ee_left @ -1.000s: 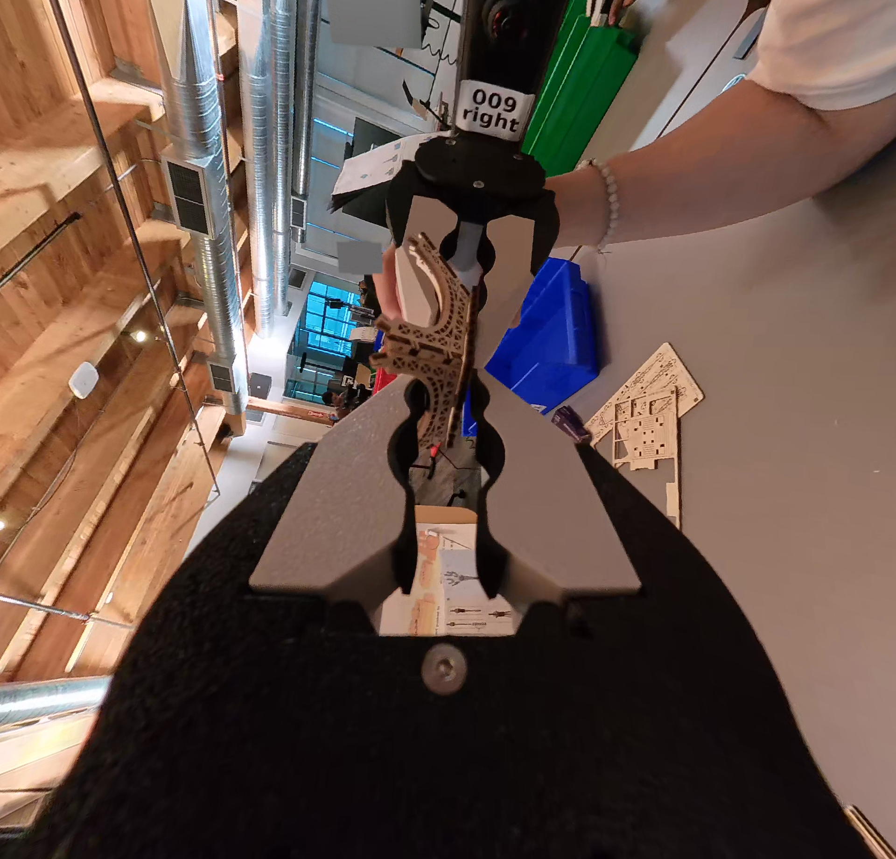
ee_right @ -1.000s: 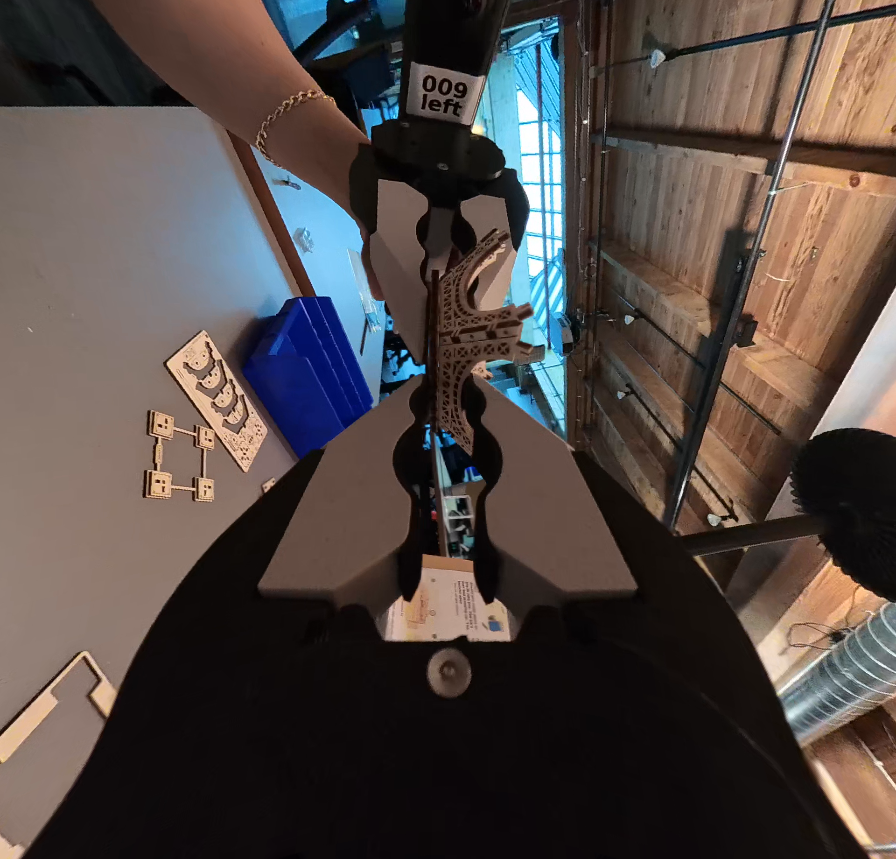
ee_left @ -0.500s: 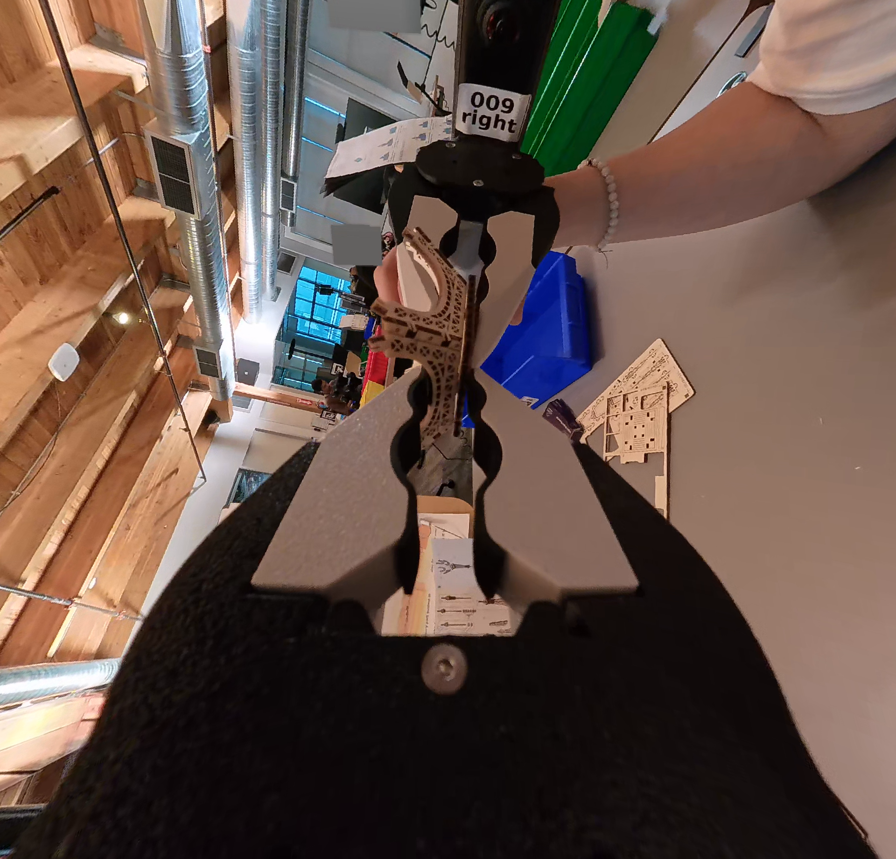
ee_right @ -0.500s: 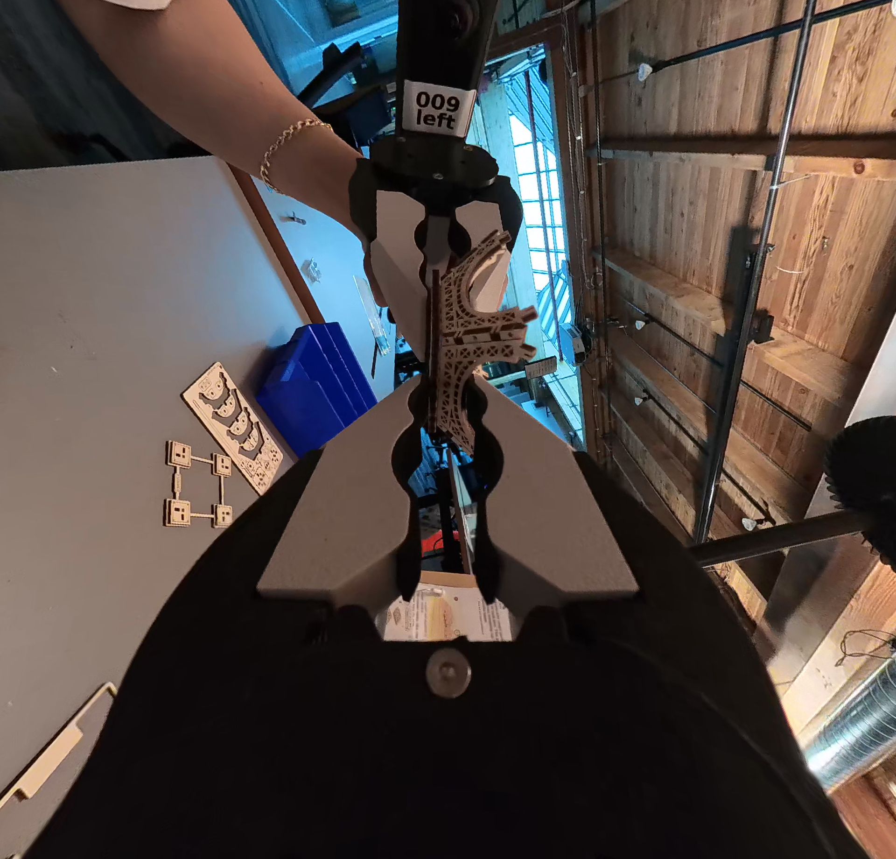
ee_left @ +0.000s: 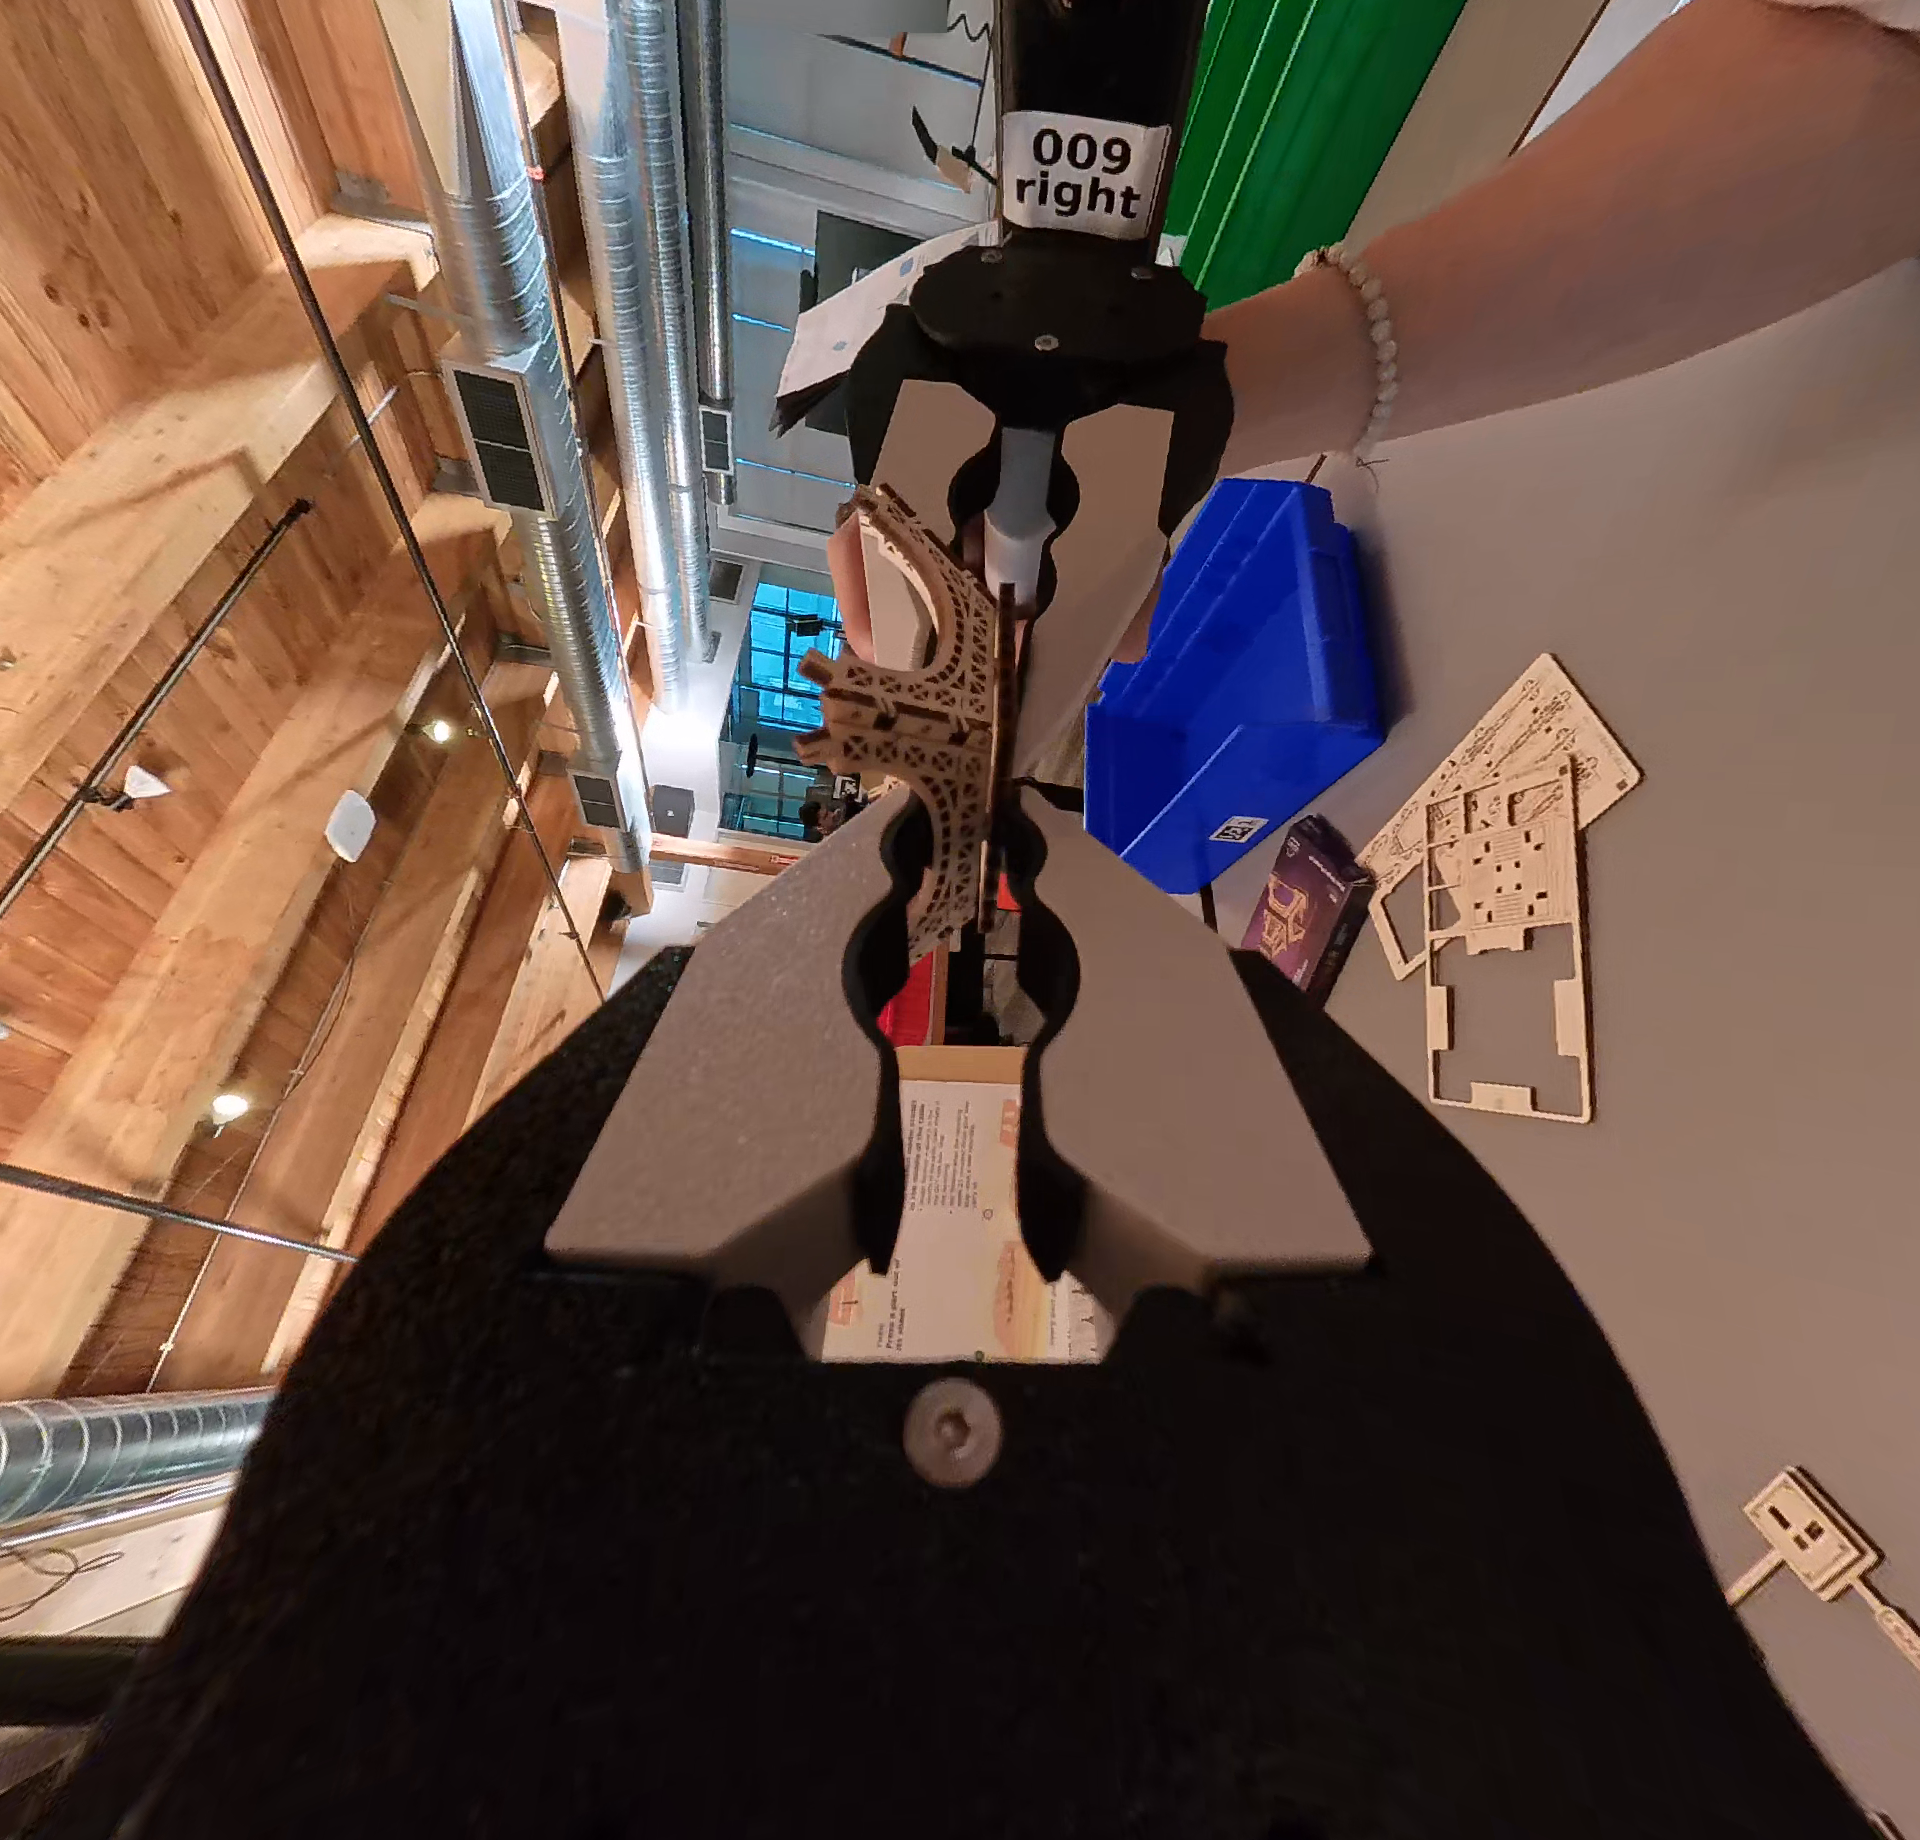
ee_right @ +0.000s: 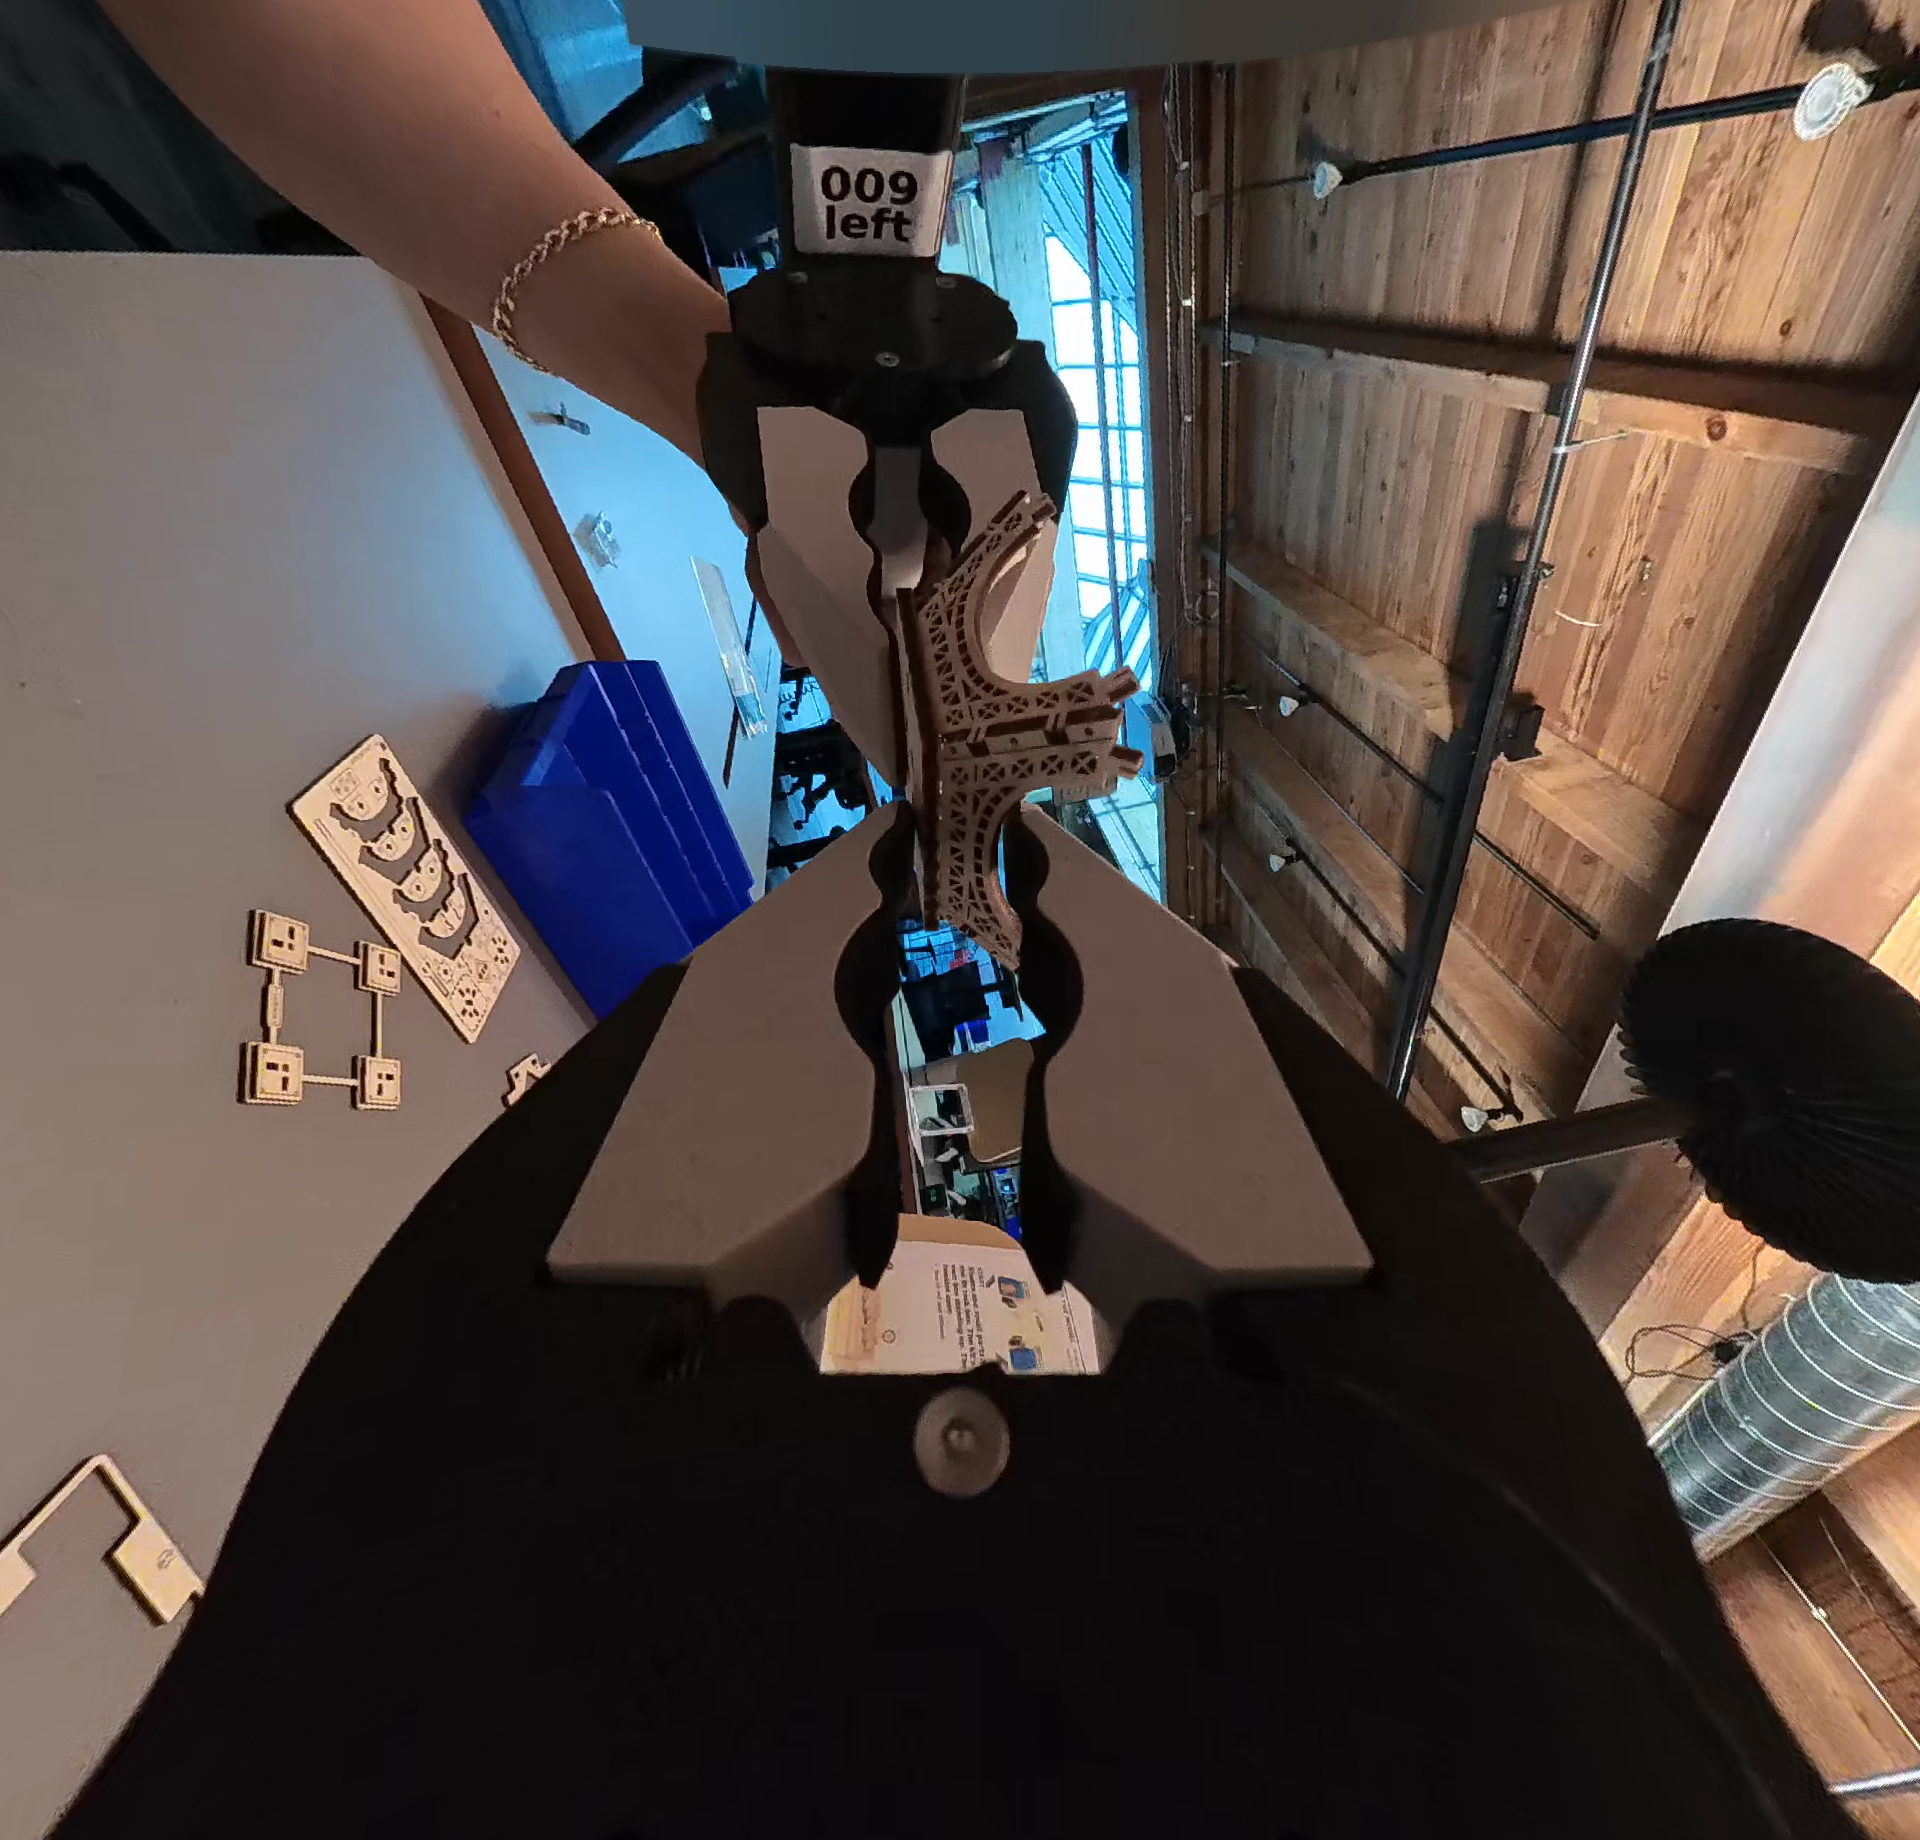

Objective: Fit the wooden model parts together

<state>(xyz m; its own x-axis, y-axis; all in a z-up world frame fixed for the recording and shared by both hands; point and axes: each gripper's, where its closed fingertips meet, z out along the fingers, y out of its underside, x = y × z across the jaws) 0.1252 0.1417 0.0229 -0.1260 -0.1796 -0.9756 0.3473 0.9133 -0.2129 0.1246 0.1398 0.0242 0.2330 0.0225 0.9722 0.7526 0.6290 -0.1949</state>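
Grey table (ee_left: 1714,647); white printed labels on both grippers' housings.

We are in a large open workshop or maker space with an industrial, loft-like build. Above us run timber ceiling planks and beams (ee_left: 156,232), bare silver ventilation ducts (ee_left: 499,180) and thin steel rods (ee_right: 1558,419). A grey tabletop (ee_left: 1714,647) carries a blue plastic bin (ee_left: 1236,689) and laser-cut plywood sheets (ee_left: 1496,855), with tall windows (ee_left: 779,647) at the hall's far end.
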